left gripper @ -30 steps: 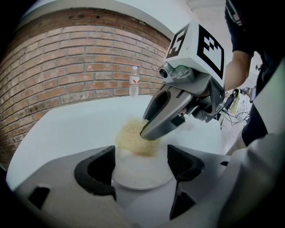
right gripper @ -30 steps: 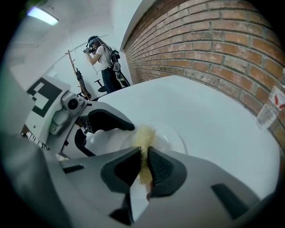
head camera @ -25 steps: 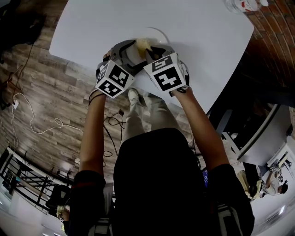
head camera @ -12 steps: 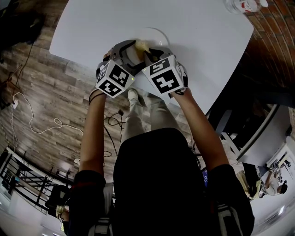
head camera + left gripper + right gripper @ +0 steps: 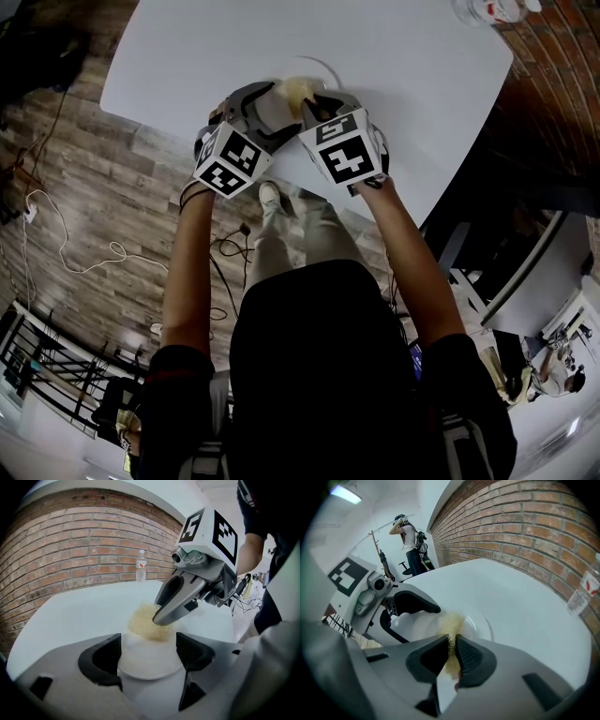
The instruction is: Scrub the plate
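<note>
Much bare table [image 5: 403, 66] lies beyond the plate [image 5: 150, 660] at its near edge.

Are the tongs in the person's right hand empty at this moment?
No, the right tongs are closed on a yellowish scrubbing pad that sits against the white plate.

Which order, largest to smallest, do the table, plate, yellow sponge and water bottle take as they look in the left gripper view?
1. table
2. plate
3. yellow sponge
4. water bottle: it stands far back, so distance shrinks it, and its true rank against the sponge is unsure.
</note>
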The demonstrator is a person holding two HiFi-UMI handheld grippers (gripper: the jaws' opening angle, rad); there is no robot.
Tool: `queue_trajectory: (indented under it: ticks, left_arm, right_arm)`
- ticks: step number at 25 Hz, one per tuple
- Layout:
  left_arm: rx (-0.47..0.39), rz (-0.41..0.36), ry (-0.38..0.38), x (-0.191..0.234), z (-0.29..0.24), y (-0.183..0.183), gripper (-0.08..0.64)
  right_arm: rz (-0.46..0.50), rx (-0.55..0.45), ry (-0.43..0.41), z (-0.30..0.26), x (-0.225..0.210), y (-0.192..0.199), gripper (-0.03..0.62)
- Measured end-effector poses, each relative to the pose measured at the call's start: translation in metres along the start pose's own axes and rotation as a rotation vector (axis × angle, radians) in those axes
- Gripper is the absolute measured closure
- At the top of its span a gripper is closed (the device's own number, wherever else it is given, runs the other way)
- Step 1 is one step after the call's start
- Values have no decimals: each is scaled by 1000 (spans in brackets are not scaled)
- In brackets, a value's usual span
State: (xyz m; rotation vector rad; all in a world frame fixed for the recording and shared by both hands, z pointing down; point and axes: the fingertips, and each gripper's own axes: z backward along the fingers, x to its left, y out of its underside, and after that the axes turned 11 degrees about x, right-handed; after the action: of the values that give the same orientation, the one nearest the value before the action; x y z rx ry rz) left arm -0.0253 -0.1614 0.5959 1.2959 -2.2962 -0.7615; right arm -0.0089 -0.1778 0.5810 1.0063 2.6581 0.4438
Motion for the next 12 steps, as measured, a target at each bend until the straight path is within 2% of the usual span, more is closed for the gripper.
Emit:
queue_trajectory:
  ticks: [12]
  left_arm:
    - [0, 1, 1, 0, 1, 1, 210]
  right_arm:
    - [-56, -2, 46, 13, -30, 11, 552]
